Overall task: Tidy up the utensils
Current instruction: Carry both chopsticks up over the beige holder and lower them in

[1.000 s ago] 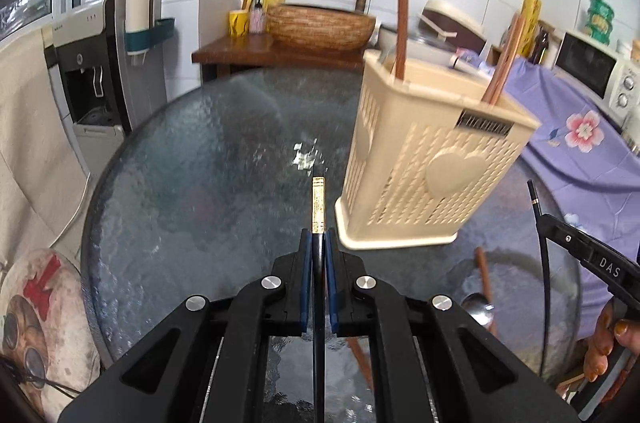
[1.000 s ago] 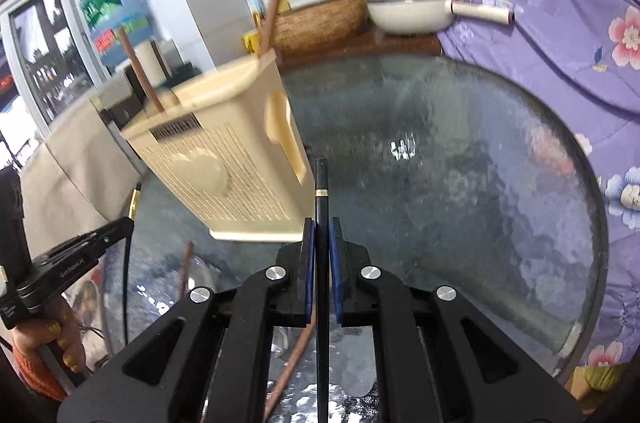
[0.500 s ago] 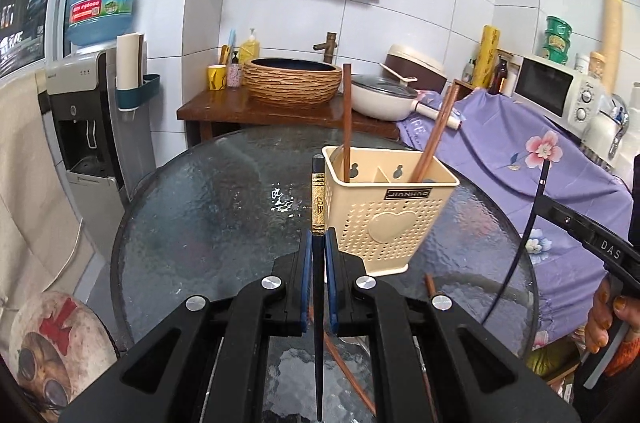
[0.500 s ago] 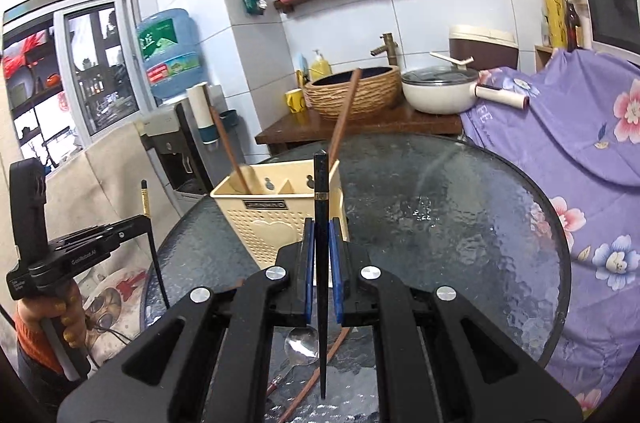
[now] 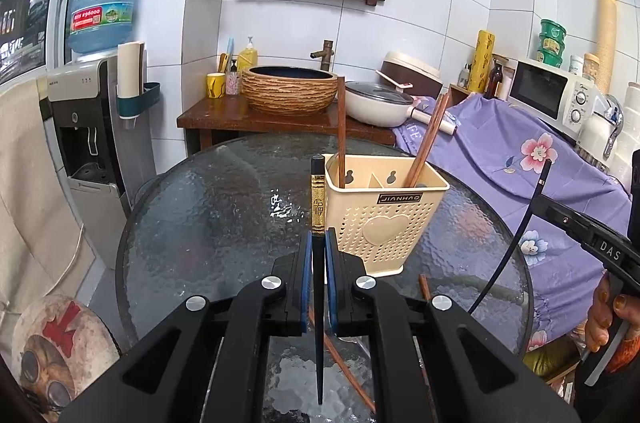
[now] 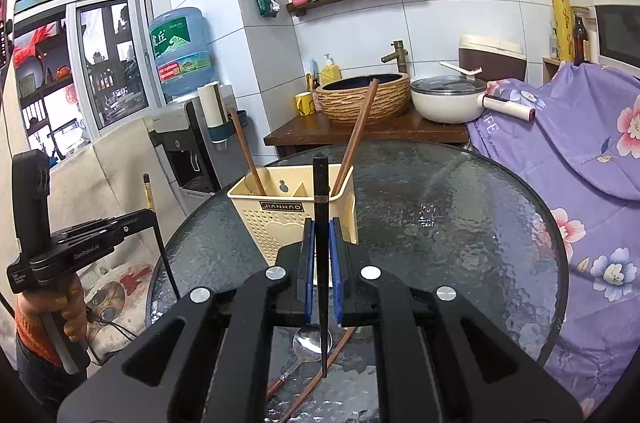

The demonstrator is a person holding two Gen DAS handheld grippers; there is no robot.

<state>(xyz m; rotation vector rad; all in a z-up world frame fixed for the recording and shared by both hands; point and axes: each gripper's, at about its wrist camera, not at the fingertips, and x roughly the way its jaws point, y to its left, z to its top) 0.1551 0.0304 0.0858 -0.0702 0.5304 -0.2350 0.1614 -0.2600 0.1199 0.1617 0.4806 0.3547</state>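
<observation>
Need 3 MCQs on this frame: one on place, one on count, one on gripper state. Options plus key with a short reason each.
1. Where does the metal spoon lie?
A. inside the cream perforated plastic utensil basket
B. on the round textured glass table, nearer the camera than the basket
C. in the woven basin

2. How many brown wooden chopsticks stand in the basket?
A. two
B. four
C. none

3. What state is the left gripper in?
A. open and empty
B. shut on a spoon
C. shut on a black chopstick with a gold band

Key: 1 B, the right wrist view shows the spoon flat on the glass below the right gripper. 2 A, one stick rises from each end compartment. 3 C, the blue pads press the black stick from both sides.
</observation>
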